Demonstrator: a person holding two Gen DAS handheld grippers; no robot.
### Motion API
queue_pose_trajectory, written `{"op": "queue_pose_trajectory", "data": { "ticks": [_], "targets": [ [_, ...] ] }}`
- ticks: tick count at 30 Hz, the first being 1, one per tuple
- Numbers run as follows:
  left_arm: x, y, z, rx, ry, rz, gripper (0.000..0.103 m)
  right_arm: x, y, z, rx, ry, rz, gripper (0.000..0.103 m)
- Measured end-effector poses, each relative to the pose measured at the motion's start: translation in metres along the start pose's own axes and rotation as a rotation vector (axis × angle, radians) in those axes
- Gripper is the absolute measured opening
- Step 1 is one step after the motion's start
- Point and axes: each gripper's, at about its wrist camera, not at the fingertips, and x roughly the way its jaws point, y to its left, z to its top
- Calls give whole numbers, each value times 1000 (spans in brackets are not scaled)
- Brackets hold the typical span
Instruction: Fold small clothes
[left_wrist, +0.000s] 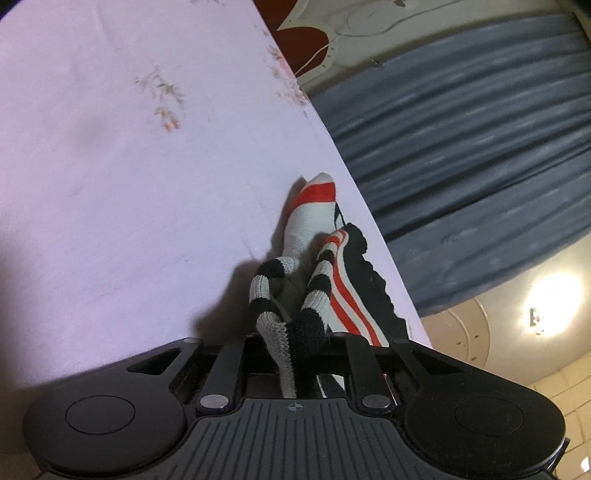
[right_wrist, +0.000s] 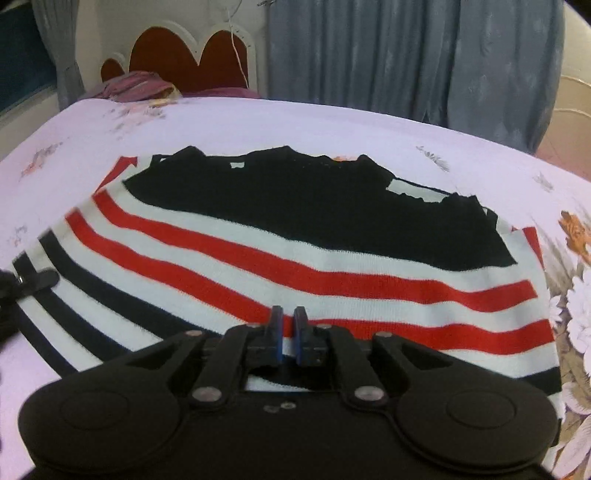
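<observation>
1. Where the right wrist view looks across it, the bed (right_wrist: 332, 122), in a pale lilac floral sheet, carries everything; a grey-blue curtain (right_wrist: 406, 55) and a red headboard (right_wrist: 192, 55) stand behind.
2. Striped knit garment (right_wrist: 295, 236): spread flat on the bed, black top panel, then red, white and navy bands; it lies directly under and ahead of the right hand-held gripper (right_wrist: 288, 325).
3. Right hand-held gripper: jaws drawn narrow, nearly together, tips over a red band; whether cloth is pinched between them cannot be told.
4. Left hand-held gripper (left_wrist: 295, 295): clamped on a bunched black-and-white striped edge of the garment near the bed's side; its fingers are hidden by the cloth.
5. Left wrist view only: the lifted fold and a lit ceiling lamp (left_wrist: 550, 302).
</observation>
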Motion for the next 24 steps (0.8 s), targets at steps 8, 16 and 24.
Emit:
{"op": "queue_pose_trajectory", "data": {
  "ticks": [8,16,24],
  "targets": [
    [-5,-41,-1,123,-17,60,14,1,-5,1,14,11,27,5],
    [1,-133,-13,341,0,-15,14,-20,-81,-6,331,-48,179,12],
    [38,-247,-105,626,120,18,14,-75,-189,-35,518,-152,168,14]
  ]
}}
